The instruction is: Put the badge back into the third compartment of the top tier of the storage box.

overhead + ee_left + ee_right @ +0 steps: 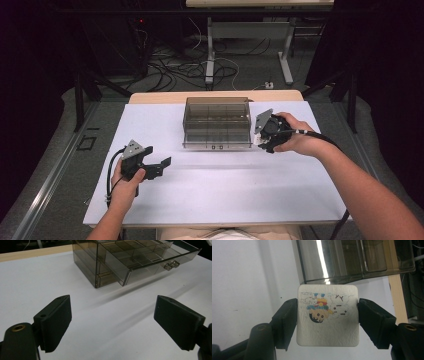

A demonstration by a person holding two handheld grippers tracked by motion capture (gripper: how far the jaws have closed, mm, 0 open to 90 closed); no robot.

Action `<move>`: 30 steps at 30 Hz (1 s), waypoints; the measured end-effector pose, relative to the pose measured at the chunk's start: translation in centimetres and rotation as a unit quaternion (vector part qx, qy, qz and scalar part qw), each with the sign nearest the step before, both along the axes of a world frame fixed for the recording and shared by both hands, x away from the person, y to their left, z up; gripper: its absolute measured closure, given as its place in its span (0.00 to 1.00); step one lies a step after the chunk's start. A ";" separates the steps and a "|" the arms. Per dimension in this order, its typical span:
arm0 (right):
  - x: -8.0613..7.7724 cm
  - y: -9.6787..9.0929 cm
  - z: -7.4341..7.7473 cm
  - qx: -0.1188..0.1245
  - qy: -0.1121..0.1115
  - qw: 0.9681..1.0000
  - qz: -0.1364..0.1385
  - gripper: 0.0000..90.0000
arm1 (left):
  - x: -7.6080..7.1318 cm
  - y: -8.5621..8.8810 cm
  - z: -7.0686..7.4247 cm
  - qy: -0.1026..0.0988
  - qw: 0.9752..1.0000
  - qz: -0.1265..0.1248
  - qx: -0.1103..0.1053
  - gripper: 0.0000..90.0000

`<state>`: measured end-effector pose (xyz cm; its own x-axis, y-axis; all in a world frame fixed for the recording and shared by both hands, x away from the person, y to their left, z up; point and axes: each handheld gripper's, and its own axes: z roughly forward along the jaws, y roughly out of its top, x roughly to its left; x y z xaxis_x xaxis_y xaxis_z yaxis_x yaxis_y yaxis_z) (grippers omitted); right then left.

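**Right gripper pinches a white tile beside the drawer box**

A smoky, see-through drawer box [216, 122] sits near the far middle of a white table [215, 192]. In the left gripper view, one drawer [140, 262] stands pulled out, showing divided compartments and two small clear knobs on its front.

The right gripper [265, 134] is held in the person's right hand [295, 140], just beside the box's right front corner. In the right gripper view its jaws press on the two opposite edges of a square white tile [327, 315] with rounded corners. The tile carries a small cartoon drawing, seen upside down. Past the tile, the box's glossy wall lies close; whether tile and box touch cannot be told.

The left gripper [155, 167] is held in the left hand [125, 187] over the near left part of the table, well apart from the box. Its jaws are spread wide with nothing between them, only bare table beyond.
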<state>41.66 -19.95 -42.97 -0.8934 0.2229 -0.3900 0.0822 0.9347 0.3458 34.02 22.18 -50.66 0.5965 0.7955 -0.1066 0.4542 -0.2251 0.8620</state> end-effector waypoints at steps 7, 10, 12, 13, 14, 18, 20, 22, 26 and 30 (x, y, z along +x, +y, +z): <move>0.2 1.3 0.4 -0.001 -0.004 1.000 0.006 0.37 | 0.0 0.0 0.0 0.000 1.000 0.000 0.000 0.17; 0.6 2.3 0.4 0.001 -0.008 1.000 0.021 0.37 | 0.0 0.0 0.0 0.000 1.000 0.000 -0.001 0.17; 0.7 2.8 0.4 -0.003 -0.010 1.000 0.024 0.37 | 0.0 0.1 0.0 0.000 1.000 0.000 0.000 0.17; 0.7 3.1 0.4 -0.002 -0.010 1.000 0.026 0.37 | 0.0 0.1 0.0 0.000 1.000 0.000 0.000 0.17; 0.8 3.3 0.3 -0.001 -0.008 1.000 0.028 0.37 | 0.0 0.1 0.0 0.001 1.000 0.000 -0.001 0.17; 1.1 4.0 0.3 -0.005 -0.011 0.999 0.034 0.37 | 0.1 0.0 -0.1 0.000 1.000 -0.001 0.000 0.17; 1.3 4.5 0.2 -0.004 -0.010 0.999 0.037 0.37 | 0.1 0.0 -0.1 0.001 1.000 -0.002 0.000 0.17; 1.4 4.9 0.1 -0.004 -0.009 0.999 0.039 0.37 | 0.1 0.0 -0.1 0.001 1.000 -0.001 0.000 0.17; 1.9 5.6 -0.3 -0.003 -0.003 0.999 0.048 0.37 | 0.1 0.1 -0.1 0.003 1.000 0.000 -0.003 0.17; 2.1 6.2 -0.4 -0.008 -0.005 0.998 0.055 0.37 | 0.1 0.1 -0.1 0.001 1.000 -0.001 -0.001 0.17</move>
<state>43.79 -13.78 -43.36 -0.9080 0.1169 -0.4023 -0.0252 0.9432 0.3312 34.13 22.26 -50.73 0.5975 0.7944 -0.1091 0.4555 -0.2243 0.8615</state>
